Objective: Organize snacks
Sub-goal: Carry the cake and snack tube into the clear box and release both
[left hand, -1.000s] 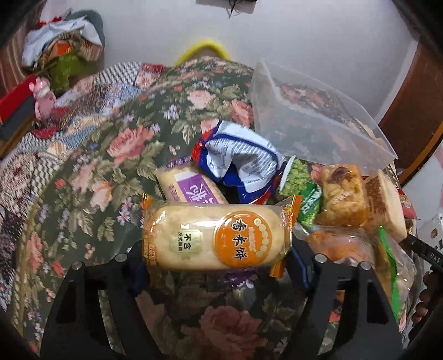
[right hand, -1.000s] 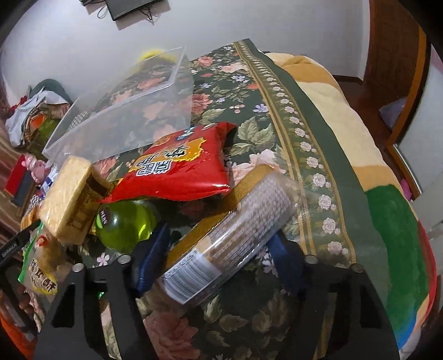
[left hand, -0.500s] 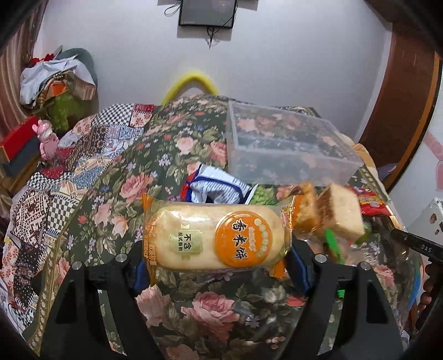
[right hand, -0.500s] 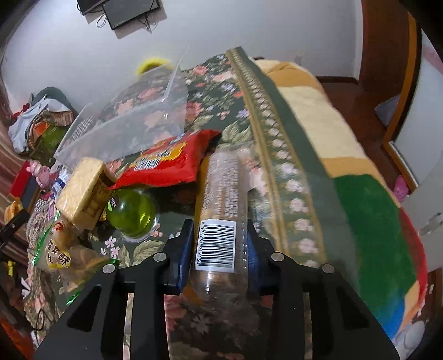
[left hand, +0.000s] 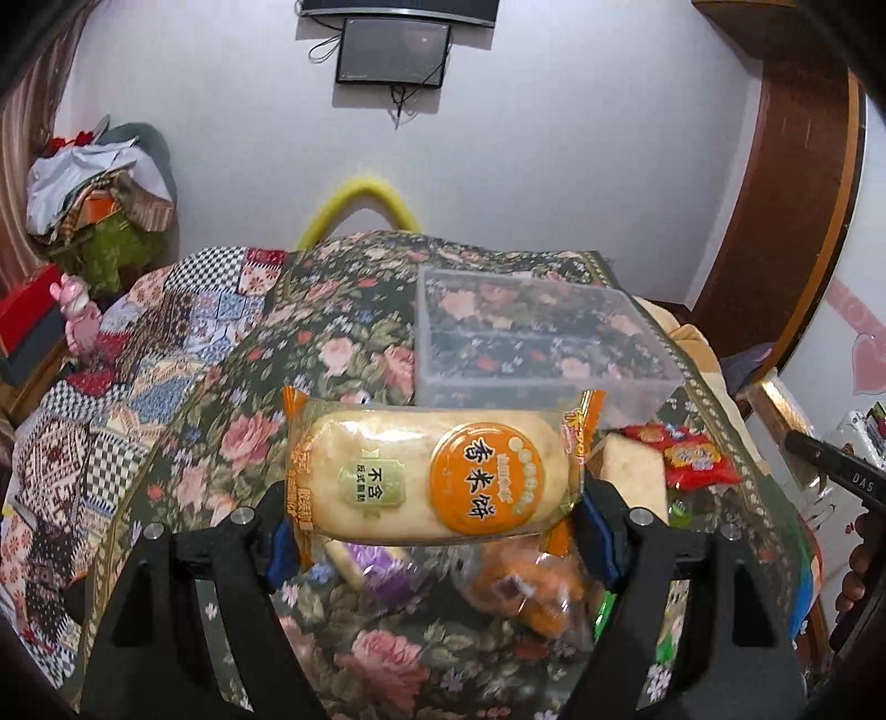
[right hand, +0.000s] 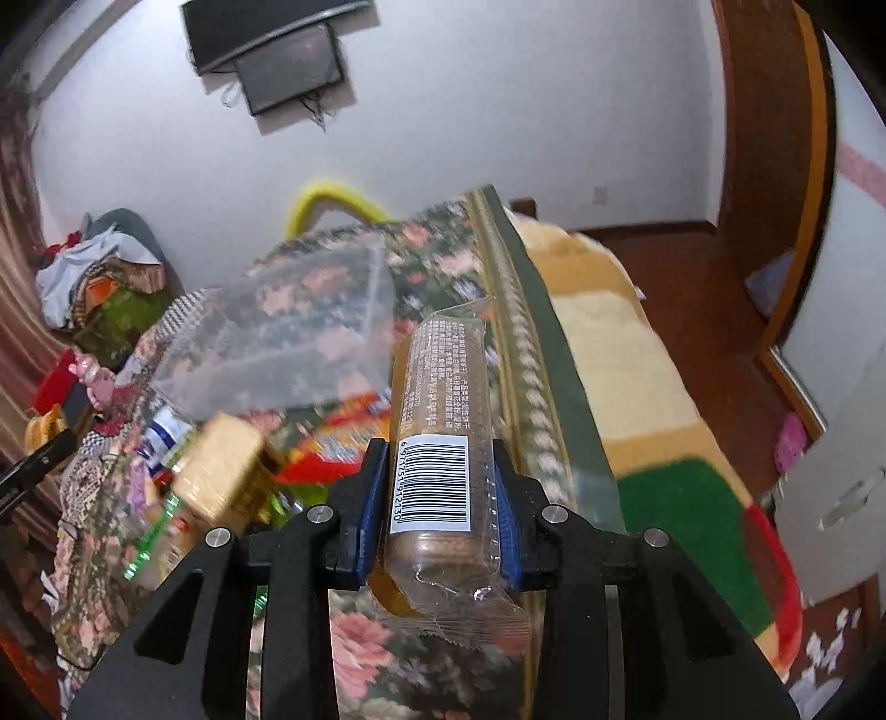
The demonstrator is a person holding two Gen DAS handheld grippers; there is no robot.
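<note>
- Left wrist view: a white wall with a dark screen [left hand: 393,52] at the top centre backs a bed under a floral blanket [left hand: 343,354], with a checked quilt [left hand: 111,376] along the left of the frame.
- A pile of clothes [left hand: 94,183] sits at the upper left, and a brown wooden door frame [left hand: 786,183] curves down the right side.
- A clear plastic bin [left hand: 531,338] stands on the blanket just right of centre, open side up, with nothing visible inside.
- The left gripper [left hand: 437,526] pinches a rice cracker pack [left hand: 432,476] by its two short ends, holding it crosswise in mid-frame, in front of and below the bin.
- Beneath the pack, low in the frame, lie blurred snacks: a purple-wrapped one [left hand: 376,570], an orange pastry bag [left hand: 531,592] and, at the right, a red packet [left hand: 686,454].
- Right wrist view: the same white wall and screen [right hand: 288,61] fill the top; the blanket's green border [right hand: 531,354] runs down the centre, with a yellow, green and red blanket [right hand: 664,421] to its right.
- The right gripper [right hand: 437,515] is pressed onto a clear-wrapped biscuit tube [right hand: 437,437], barcode facing the camera, the tube pointing away up the frame.
- The bin [right hand: 288,338] appears blurred left of centre, just beside the tube's far end.
- More snacks lie blurred at the lower left, among them a tan cracker block [right hand: 221,471].
</note>
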